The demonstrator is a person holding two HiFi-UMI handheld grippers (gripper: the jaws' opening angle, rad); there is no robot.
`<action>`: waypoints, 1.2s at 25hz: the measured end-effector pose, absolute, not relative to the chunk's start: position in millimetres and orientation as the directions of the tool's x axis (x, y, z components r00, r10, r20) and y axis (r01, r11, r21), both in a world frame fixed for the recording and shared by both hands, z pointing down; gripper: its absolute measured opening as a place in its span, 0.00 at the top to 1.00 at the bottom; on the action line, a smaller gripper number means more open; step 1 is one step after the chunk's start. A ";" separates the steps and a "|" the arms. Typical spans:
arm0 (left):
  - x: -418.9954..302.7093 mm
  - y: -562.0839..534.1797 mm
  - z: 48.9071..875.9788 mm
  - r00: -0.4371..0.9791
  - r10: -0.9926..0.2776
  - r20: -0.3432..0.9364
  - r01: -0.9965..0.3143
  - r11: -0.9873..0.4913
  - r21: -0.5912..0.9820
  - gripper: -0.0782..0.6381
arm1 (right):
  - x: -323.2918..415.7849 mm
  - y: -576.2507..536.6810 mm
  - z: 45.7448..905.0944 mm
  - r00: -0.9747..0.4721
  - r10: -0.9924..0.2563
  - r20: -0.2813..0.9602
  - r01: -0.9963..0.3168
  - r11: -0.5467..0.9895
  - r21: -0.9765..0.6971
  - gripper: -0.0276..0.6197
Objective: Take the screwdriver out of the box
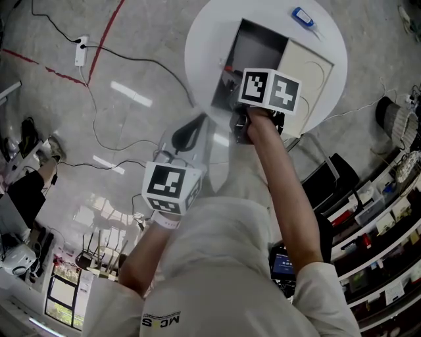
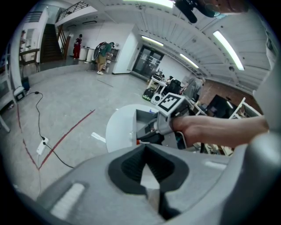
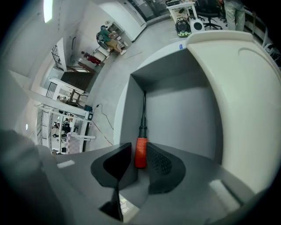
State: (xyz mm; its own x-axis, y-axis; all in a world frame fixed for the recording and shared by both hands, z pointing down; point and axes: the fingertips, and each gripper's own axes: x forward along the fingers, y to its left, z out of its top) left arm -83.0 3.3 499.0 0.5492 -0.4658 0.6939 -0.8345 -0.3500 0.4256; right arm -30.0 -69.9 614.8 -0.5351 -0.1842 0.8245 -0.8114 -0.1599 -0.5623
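The screwdriver (image 3: pixel 141 151) has a red handle and a black shaft and lies along the left wall of the open grey box (image 3: pixel 184 110). My right gripper (image 3: pixel 139 153) reaches down into the box, its two pads either side of the red handle, with a thin gap still showing at the left pad. In the head view, the right gripper (image 1: pixel 230 76) dips into the box (image 1: pixel 260 49) on the round white table (image 1: pixel 204 33). My left gripper (image 2: pixel 147 147) hangs off the table's near side, tips together, holding nothing. From there I see the right gripper (image 2: pixel 151 131) and a bit of red handle (image 2: pixel 138 141).
The box's cream lid (image 1: pixel 312 69) lies open to the right. A small blue item (image 1: pixel 302 16) sits near the table's far edge. Cables and a power strip (image 1: pixel 81 49) lie on the floor at left. Shelves (image 1: pixel 381 224) stand at right.
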 end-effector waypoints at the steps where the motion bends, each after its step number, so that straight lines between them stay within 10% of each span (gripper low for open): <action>1: -83.1 3.6 499.2 0.549 -0.466 0.694 -0.835 -0.348 0.426 0.89 | -30.7 -69.0 616.6 -0.541 -0.173 0.823 -0.808 -0.163 -0.566 0.79; 30: -87.7 7.0 501.3 0.545 -0.470 0.695 -0.838 -0.331 0.433 0.89 | -39.1 -66.1 629.9 -0.661 -0.085 0.745 -0.727 -0.172 -0.665 0.80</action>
